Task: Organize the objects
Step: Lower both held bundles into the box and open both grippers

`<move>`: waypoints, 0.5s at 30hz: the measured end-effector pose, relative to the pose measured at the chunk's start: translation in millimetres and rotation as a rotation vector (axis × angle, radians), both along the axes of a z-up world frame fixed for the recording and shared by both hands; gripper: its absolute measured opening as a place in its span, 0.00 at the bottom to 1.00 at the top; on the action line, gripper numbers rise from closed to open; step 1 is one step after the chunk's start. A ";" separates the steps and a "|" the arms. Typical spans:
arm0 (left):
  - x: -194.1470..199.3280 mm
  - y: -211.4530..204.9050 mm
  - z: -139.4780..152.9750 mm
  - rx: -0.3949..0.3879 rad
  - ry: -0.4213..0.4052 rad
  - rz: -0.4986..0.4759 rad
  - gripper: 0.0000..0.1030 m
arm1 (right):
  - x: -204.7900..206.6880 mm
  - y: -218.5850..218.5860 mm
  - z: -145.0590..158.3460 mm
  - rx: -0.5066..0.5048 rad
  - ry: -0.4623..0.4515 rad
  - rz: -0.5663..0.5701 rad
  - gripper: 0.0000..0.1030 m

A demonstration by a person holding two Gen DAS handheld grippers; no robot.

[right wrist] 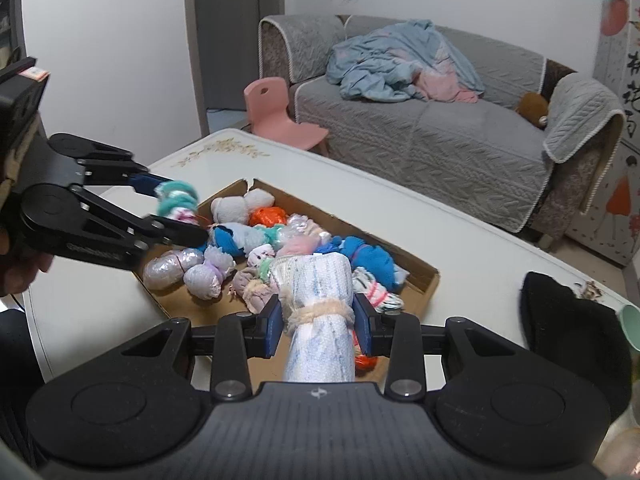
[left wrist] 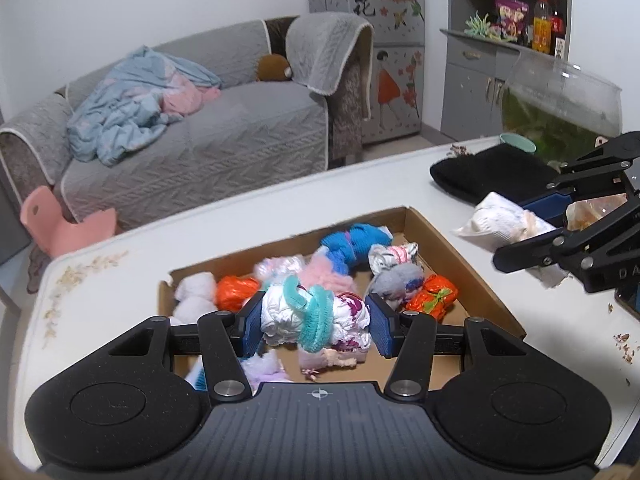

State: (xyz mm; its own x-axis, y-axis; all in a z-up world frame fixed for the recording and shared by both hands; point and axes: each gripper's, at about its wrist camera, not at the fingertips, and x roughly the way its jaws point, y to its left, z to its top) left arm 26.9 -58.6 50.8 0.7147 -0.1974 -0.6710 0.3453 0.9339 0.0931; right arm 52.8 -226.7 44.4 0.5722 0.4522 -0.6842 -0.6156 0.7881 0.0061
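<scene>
Left wrist view | left gripper [left wrist: 316, 322] clamps a teal-banded bundle [left wrist: 314, 316] over the cardboard tray [left wrist: 460, 256] | right gripper [right wrist: 316, 326] grips a white-blue roll [right wrist: 320, 312] | tray mostly filled; both await placing

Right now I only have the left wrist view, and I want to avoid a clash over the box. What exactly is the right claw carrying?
Observer: The right claw is shut on a white-and-blue bundle tied with a beige band.
Operator: My own claw body hides the near part of the box. What is there?
Observer: A silvery bundle and a lilac bundle lie in the corner of the cardboard box, close under the left claw.
</scene>
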 end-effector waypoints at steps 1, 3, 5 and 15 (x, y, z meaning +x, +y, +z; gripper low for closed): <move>1.8 -1.5 -3.8 0.004 0.006 -0.001 0.57 | 2.1 2.6 -3.4 -0.002 0.007 0.007 0.32; 4.7 -4.4 -10.7 0.003 0.022 -0.006 0.57 | 4.5 6.9 -8.5 -0.009 0.019 0.015 0.32; 6.5 -7.0 -17.3 0.006 0.034 -0.012 0.57 | 6.5 7.8 -11.6 -0.012 0.033 0.022 0.32; 18.1 -13.0 -52.9 -0.018 0.138 -0.025 0.57 | 10.7 21.2 -31.5 -0.037 0.097 0.052 0.33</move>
State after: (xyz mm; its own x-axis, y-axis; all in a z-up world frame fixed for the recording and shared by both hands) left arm 45.1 -71.6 -2.1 0.6107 -0.2267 -0.7588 0.3764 0.9261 0.0262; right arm 63.5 -205.5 12.9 0.4792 0.4531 -0.7517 -0.6533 0.7561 0.0394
